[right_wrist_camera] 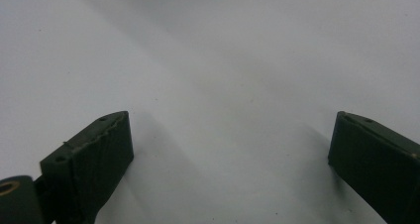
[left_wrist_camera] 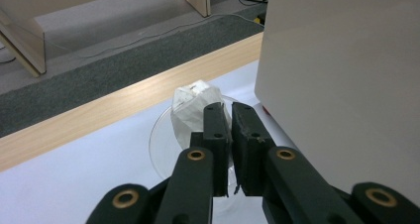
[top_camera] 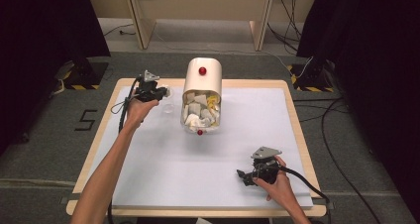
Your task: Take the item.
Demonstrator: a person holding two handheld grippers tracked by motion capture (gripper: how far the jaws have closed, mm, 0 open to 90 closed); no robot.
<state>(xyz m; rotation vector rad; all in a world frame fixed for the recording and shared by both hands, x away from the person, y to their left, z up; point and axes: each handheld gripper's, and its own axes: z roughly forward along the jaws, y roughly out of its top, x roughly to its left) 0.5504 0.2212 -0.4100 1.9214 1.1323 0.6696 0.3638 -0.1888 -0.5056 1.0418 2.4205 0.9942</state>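
Black rubber-faced left fingers [left_wrist_camera: 229, 116] of mine are pinched together on the rim of a clear, shallow plastic dish [left_wrist_camera: 163, 135]; a glint of that rim sits between them, so I judge it gripped. Just past their tips, inside the dish, lies a crumpled white paper wad [left_wrist_camera: 190, 102]. Hard on the right of these fingers stands the cream-coloured plastic bin with a red knob [top_camera: 202, 75], tipped toward me, its mouth stuffed with more crumpled white and yellowish paper [top_camera: 200, 114]. A second clear cup [top_camera: 169, 108] seems to sit between my fingers and the bin, too faint to be sure of.

My right fingers [right_wrist_camera: 230, 149] are spread wide and idle, holding nothing, low over the bare white counter [right_wrist_camera: 208, 60], well apart from the bin.

My guess: the bin looks nearly full, and this dish's wad has yet to go in.
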